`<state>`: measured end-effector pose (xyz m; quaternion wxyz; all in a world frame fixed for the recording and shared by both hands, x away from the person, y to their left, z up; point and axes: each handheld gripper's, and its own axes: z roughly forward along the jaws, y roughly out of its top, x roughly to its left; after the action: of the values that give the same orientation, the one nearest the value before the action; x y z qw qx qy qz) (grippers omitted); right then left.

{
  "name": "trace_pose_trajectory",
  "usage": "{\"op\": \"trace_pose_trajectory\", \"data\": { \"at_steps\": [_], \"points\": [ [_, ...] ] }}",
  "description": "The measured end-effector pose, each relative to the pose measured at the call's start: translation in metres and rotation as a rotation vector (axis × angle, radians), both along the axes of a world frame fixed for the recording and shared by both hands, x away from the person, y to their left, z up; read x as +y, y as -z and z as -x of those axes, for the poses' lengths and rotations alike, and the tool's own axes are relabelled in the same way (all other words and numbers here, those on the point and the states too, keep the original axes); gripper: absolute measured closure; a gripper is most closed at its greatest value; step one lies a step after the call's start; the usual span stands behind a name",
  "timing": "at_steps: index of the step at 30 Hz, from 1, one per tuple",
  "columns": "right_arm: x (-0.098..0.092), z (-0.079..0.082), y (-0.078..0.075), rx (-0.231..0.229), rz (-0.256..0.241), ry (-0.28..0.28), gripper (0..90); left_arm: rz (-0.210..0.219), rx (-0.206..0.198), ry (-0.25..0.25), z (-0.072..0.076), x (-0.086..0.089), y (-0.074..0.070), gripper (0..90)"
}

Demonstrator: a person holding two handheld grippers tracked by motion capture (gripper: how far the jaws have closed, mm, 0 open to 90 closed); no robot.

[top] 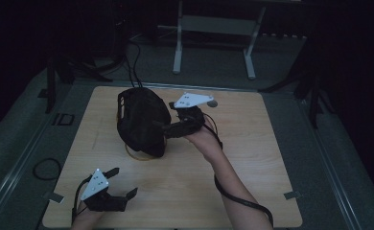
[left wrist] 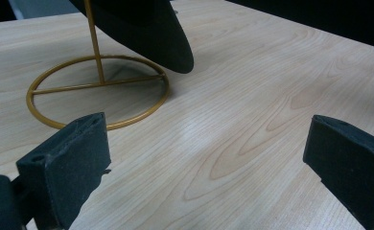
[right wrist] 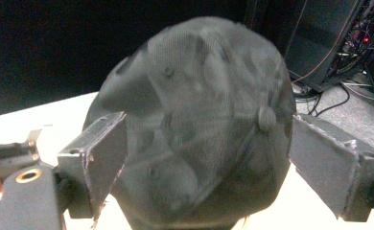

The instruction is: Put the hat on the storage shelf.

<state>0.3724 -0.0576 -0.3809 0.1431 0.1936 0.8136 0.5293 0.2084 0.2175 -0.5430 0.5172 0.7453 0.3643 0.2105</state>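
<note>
We see a black cap (top: pixel 139 120) sitting on a gold wire stand (left wrist: pixel 96 88) near the far-left middle of the wooden worktop (top: pixel 252 163). The stand has a round ring base flat on the worktop with a crossbar and an upright rod going up under the cap; in the high view we catch just a bit of gold ring under the cap's near edge. The cap's brim hangs over the ring in the left claw view.

Right claw (top: pixel 162 130) is up at the cap's right side, jaws spread wide. In the right claw view the cap (right wrist: pixel 194 120) sits between the two jaws, one on each side of the crown; we can't tell if the pads are actually touching the fabric, picture is blurry there. The cap's top button shows on the right side in that view. The person's right forearm (top: pixel 228 182) runs in from the bottom edge, cable trailing beside it.

Left claw (top: pixel 122 182) is low at the near-left corner of the worktop, well apart from the cap, jaws wide with nothing between them but bare wood. It points toward the stand's base.

Beyond the worktop we see grey floor, cables and a white frame leg (top: pixel 177 52).
</note>
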Motion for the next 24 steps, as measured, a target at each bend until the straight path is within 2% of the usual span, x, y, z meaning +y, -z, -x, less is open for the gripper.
{"op": "trace_pose_trajectory", "data": {
  "at_steps": [19, 24],
  "points": [
    [-0.042, 0.03, 0.045, 0.022, 0.006, -0.015, 13.9, -0.003, 0.0, 0.011, -0.001, -0.002, 0.001, 2.6],
    [-0.051, 0.036, 0.059, 0.03, 0.024, -0.027, 14.1, -0.006, -0.001, 0.01, -0.001, -0.002, 0.002, 2.6]
  ]
}}
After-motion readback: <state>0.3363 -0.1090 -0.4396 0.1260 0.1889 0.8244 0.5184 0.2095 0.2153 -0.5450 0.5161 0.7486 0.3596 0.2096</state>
